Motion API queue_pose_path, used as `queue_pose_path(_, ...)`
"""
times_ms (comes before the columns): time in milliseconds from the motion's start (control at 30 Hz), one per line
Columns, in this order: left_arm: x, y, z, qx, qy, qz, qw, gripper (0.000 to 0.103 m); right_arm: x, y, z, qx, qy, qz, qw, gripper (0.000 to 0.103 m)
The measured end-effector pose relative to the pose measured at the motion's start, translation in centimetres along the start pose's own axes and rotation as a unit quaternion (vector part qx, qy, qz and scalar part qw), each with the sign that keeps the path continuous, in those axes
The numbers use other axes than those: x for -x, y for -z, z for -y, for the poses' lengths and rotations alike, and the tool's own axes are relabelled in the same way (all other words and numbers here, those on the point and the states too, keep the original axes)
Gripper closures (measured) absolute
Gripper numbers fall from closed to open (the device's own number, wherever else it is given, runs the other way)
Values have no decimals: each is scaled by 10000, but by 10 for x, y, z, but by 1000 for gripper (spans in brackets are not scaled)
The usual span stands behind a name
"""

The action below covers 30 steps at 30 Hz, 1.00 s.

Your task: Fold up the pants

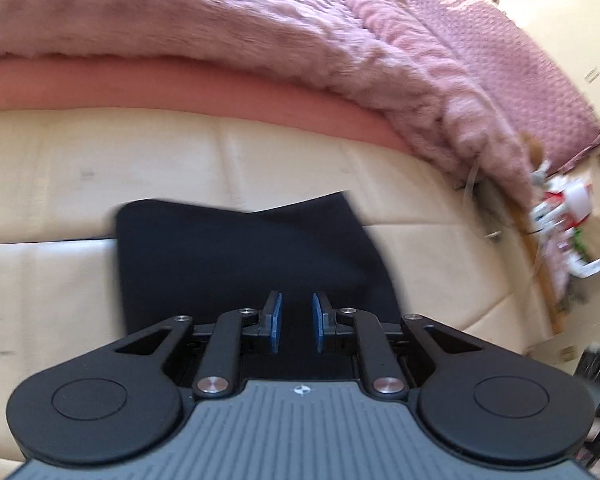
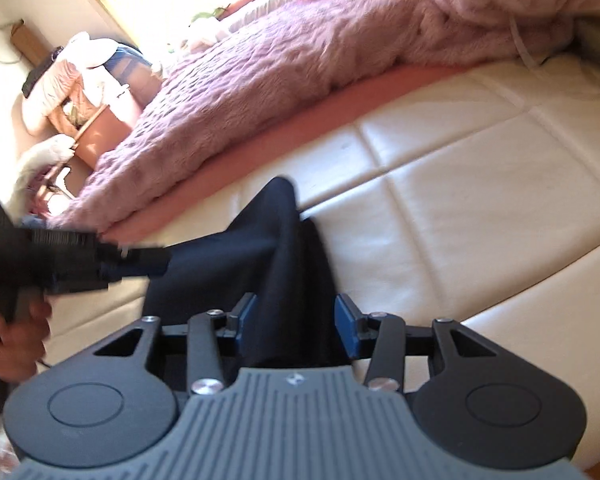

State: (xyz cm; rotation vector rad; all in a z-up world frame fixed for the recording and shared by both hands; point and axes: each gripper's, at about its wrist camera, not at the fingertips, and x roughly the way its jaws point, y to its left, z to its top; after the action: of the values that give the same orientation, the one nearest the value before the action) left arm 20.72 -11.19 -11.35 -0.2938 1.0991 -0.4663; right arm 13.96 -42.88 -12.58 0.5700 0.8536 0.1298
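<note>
The dark navy fabric pants [image 1: 236, 264] are seen lying in a compact, partly folded bundle on the cream quilted leather surface [image 1: 60, 280], just in front of the fluffy pink blanket [image 1: 220, 40] that is heaped along the far edge. The left gripper [image 1: 296, 322] is held over the near part of the cloth with its blue-padded jaws parted and nothing between them. In the right wrist view the right gripper [image 2: 296, 324] is also spread wide, though a raised ridge of the pants [image 2: 284, 264] is seen running between its two fingers without being pinched. The left gripper [image 2: 100, 264] is visible there too, reaching in from the side to the cloth's edge. Both views are blurred, so fine creases cannot be read. The chief risk is judged to be a poor grasp: if the right jaws were closed on the ridge alone, only the top layer might be caught, and the bundle could be dragged open instead of folded. The smooth leather is likely to let the fabric slide, and the fold could be skewed if the two grippers were moved unevenly.
</note>
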Motion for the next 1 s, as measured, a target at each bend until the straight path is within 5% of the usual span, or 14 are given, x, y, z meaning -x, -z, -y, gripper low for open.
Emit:
queue_pose_path(100, 7, 16, -25, 89, -209, 4, 9997, 87, -20, 3, 3, -365, -113, -323, 9987, 64)
queue_pose_path(200, 13, 26, -47, 447, -31, 21, 9990, 87, -24, 6, 2, -532, -111, -503, 9973, 95)
queue_pose_path(300, 16, 30, -53, 472, 16, 71, 9989, 87, -7, -3, -11, -434, -304, -333, 9980, 97)
queue_pose_path(367, 12, 33, -53, 383, -15, -4, 9993, 87, 4, -9, -20, -279, -265, -313, 9988, 98)
queue_pose_path(533, -6, 53, -56, 202, -235, -392, 9988, 96, -27, 4, -2, -324, 636, -850, 9938, 98)
queue_pose_path(700, -14, 63, -58, 91, -368, -593, 9975, 97, -45, 16, 6, -388, 828, -974, 9910, 99)
queue_pose_path(767, -9, 62, -60, 79, -354, -640, 9973, 97, -42, 13, 6, -394, 832, -997, 9907, 86)
queue_pose_path(833, 1, 57, -61, 131, -161, -565, 9982, 97, -35, 8, -1, -114, 1068, -973, 9894, 78)
queue_pose_path(1000, 23, 31, -56, 74, 77, 179, 9998, 97, -14, -6, -20, 687, 1197, -524, 9890, 80)
